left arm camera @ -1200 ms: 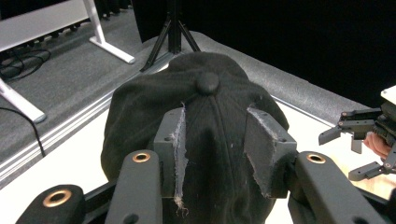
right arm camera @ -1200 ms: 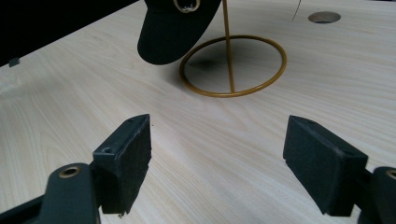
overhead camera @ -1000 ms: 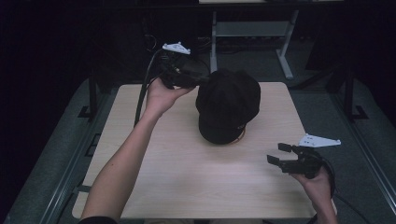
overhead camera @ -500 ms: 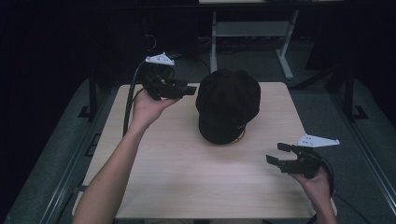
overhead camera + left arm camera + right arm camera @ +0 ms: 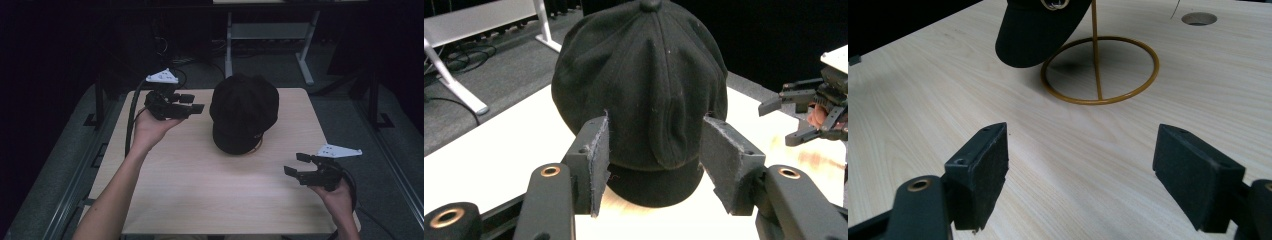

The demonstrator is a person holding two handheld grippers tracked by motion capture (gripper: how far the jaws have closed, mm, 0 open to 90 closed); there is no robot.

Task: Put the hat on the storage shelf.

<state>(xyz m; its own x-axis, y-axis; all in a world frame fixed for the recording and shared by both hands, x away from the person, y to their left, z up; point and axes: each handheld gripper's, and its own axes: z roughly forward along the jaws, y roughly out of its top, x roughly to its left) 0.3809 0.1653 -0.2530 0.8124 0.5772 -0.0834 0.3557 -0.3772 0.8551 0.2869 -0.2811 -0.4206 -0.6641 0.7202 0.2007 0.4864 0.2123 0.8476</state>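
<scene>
A black cap (image 5: 244, 112) sits on a gold wire stand (image 5: 1100, 99) at the middle back of the wooden table (image 5: 200, 190). To the cap's left my left gripper (image 5: 194, 102) is held level, pointing at it with a small gap between. Its jaws have just been opening and hold nothing. In the left gripper view the cap (image 5: 644, 85) stands beyond the left gripper (image 5: 654, 165), not between its pads. My right gripper (image 5: 295, 163) hovers open near the front right corner. In the right gripper view the right gripper (image 5: 1080, 170) faces the cap's brim (image 5: 1038, 35) and the stand's ring.
A round cable hole (image 5: 1199, 18) is cut in the tabletop beyond the stand. Behind the table stands a white desk frame (image 5: 305, 65) on grey carpet. Cables trail from both grippers. The right gripper (image 5: 804, 115) shows at the right of the left gripper view.
The left gripper has drawn back from the cap's far left side, moving left and toward the person, and its jaws stand wider. The right gripper and the cap have stayed put.
</scene>
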